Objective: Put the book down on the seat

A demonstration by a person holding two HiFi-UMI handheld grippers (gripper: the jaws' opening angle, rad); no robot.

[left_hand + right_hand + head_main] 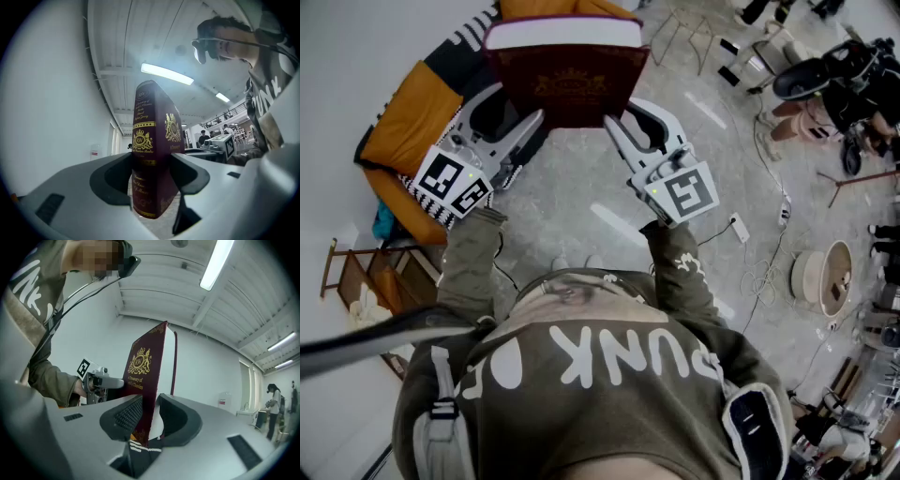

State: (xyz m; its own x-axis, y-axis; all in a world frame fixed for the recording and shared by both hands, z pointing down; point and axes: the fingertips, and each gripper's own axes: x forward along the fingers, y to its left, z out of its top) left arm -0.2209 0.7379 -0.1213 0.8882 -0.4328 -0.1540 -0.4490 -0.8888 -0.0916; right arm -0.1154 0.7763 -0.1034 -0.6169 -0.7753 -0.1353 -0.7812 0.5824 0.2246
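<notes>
The left gripper [514,111] clamps the book [567,80] across its thickness and the right gripper [636,120] pinches its cover. It is held upright over the floor, right of the seat [408,127]. I'd swing it left, lay it flat, then let go with both together.

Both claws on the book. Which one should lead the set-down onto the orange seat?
Left. The left claw clamps the book across its spine end, and the orange seat lies mostly on that side in the head view. The right claw grips the opposite end, farther from the seat.
</notes>
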